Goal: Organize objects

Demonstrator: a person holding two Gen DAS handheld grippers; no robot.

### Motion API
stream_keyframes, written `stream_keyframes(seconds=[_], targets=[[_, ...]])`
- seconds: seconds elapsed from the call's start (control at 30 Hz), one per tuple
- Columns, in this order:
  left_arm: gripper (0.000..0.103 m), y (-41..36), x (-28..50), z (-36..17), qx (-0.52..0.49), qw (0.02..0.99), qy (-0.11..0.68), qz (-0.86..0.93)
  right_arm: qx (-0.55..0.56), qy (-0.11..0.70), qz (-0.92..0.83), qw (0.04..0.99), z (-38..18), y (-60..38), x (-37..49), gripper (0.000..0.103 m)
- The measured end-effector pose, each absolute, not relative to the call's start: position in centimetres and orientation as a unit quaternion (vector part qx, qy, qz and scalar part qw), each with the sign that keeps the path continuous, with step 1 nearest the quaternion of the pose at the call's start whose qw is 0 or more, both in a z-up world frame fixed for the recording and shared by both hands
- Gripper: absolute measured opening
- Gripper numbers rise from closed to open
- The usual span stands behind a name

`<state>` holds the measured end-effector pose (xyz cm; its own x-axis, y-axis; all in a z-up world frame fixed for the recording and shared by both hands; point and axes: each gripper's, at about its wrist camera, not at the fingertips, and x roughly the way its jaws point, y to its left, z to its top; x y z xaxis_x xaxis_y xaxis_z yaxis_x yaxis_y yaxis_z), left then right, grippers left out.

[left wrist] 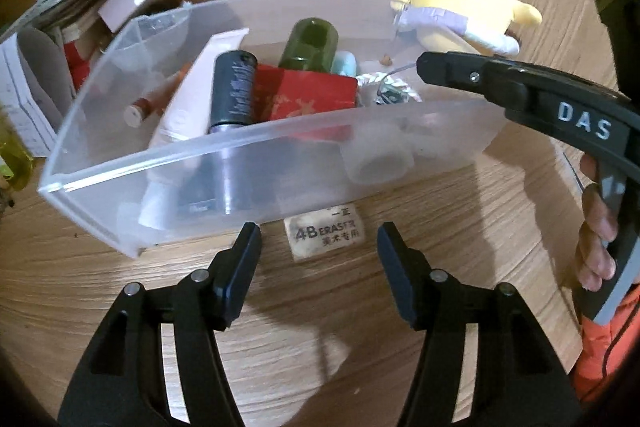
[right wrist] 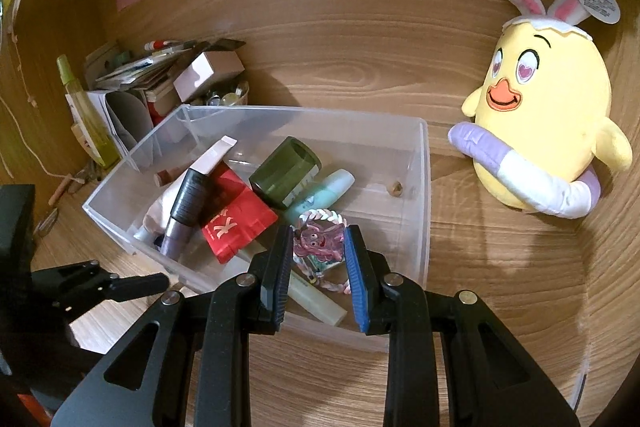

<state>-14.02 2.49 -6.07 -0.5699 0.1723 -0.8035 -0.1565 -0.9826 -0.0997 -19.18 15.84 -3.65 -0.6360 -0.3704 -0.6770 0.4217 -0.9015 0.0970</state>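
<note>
Wood-grain desk [left wrist: 360, 327] under everything. Left gripper [left wrist: 318, 259] hangs with fingers apart and empty, the 4B eraser [left wrist: 325, 235] lying flat on the desk between the tips, long side pointing away toward the clear plastic bin [left wrist: 224, 163], which it sits just in front of. Right gripper [right wrist: 318, 271] sits over the bin's near wall, fingers narrowly apart around a braided charm [right wrist: 320, 241]; can't tell if it's pinched. Chick plush [right wrist: 540, 131] stands behind the bin.

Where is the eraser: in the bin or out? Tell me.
Out. The eraser lies flat on the wooden desk, just outside the clear bin's near wall, between the left gripper's open fingers, untouched.
</note>
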Motion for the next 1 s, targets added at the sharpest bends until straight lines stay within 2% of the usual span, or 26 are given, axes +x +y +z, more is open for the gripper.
stream_keyframes(seconds=[0.13, 0.27, 0.43, 0.5, 0.63, 0.73, 1.0], targets=[[0.06, 3.0, -14.0, -6.1, -0.455, 0.093, -0.017, 0.886, 0.366, 0.037, -0.904, 0.22, -3.6, 15.8, -19.1, 0.024], [0.041, 3.2, -13.9, -5.9, -0.451, 0.086, -0.017, 0.888, 0.367, 0.041, -0.903, 0.218, -3.6, 15.6, -19.0, 0.025], [0.041, 3.6, -13.3, -5.8, -0.452, 0.1, -0.023, 0.886, 0.359, 0.046, -0.907, 0.215, -3.3, 15.6, -18.6, 0.037], [0.041, 3.8, -12.8, -5.6, -0.447, 0.102, -0.021, 0.888, 0.353, 0.046, -0.909, 0.214, -3.1, 15.6, -18.4, 0.045], [0.041, 4.0, -11.4, -4.4, -0.425, 0.104, -0.01, 0.899, 0.344, 0.046, -0.913, 0.212, -2.6, 15.9, -18.0, 0.048], [0.041, 3.7, -10.6, -2.8, -0.402, 0.105, -0.008, 0.909, 0.338, 0.046, -0.916, 0.213, -2.1, 15.9, -17.6, 0.055], [0.041, 2.1, -9.8, 1.3, -0.341, 0.085, -0.013, 0.936, 0.293, 0.065, -0.933, 0.197, -0.4, 16.2, -14.9, 0.08]])
